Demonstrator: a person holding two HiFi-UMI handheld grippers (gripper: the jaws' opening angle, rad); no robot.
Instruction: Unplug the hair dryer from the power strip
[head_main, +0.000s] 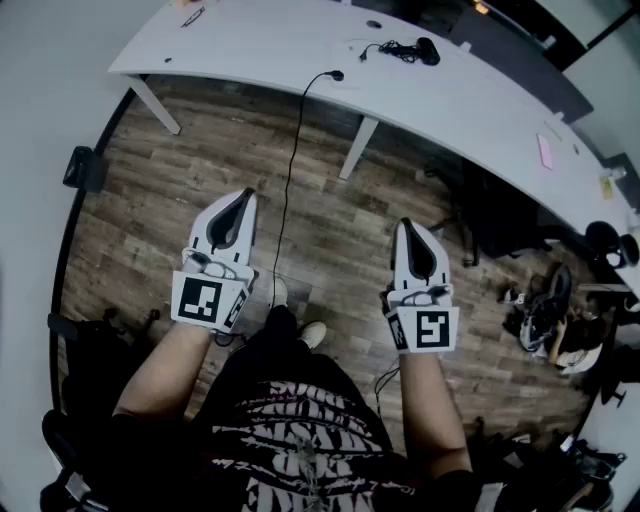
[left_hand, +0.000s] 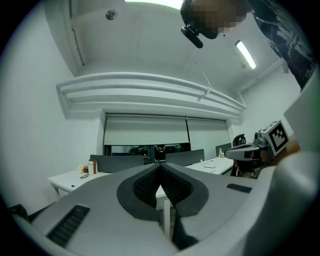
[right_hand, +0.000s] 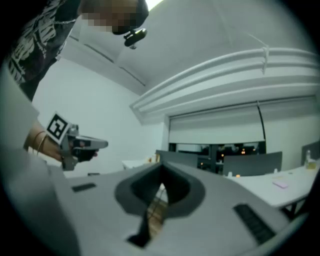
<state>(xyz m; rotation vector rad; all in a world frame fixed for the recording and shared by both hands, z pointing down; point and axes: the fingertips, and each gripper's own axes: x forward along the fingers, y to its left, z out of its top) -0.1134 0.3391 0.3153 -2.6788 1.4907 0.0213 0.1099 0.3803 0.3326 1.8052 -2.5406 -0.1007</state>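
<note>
White desk (head_main: 260, 50) curves across the office; short of it you hold the left gripper (head_main: 244, 197) and right gripper (head_main: 406, 226) level, jaws of both pressed together, gripping nothing.

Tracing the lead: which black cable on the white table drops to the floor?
The left cable, hanging over the front edge of the table; the other cable lies bundled on the tabletop.

Black hair dryer (head_main: 428, 50) lies on the white table (head_main: 250, 40), cord (head_main: 390, 47) bunched beside it
</note>
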